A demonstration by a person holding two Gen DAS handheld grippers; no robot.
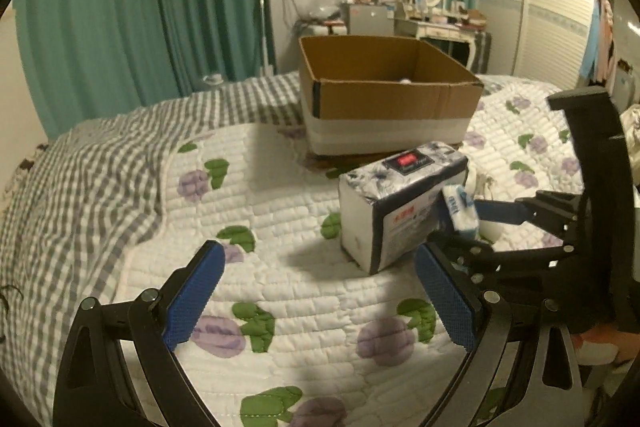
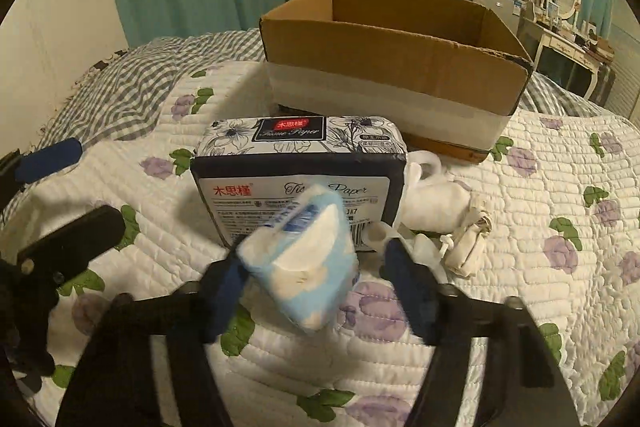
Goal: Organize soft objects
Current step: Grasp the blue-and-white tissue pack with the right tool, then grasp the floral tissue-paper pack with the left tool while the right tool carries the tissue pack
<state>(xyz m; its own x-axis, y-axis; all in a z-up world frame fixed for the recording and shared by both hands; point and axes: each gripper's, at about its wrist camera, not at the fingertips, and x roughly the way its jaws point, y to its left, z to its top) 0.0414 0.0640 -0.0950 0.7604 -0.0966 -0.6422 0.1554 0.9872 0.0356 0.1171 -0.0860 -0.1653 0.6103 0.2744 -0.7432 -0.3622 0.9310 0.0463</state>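
Observation:
An open cardboard box stands on the bed; it also shows in the right wrist view. In front of it stands a flower-printed tissue paper pack, also in the right wrist view. My right gripper holds a small light-blue tissue packet between its fingers, just in front of the big pack; the packet is blurred and touches only the left finger. The packet shows in the left wrist view too. My left gripper is open and empty above the quilt, left of the pack.
White soft items and a bundled white cord lie right of the tissue pack. A flowered white quilt covers the bed, with grey checked bedding at the left. Green curtains, a dresser and a wardrobe stand behind.

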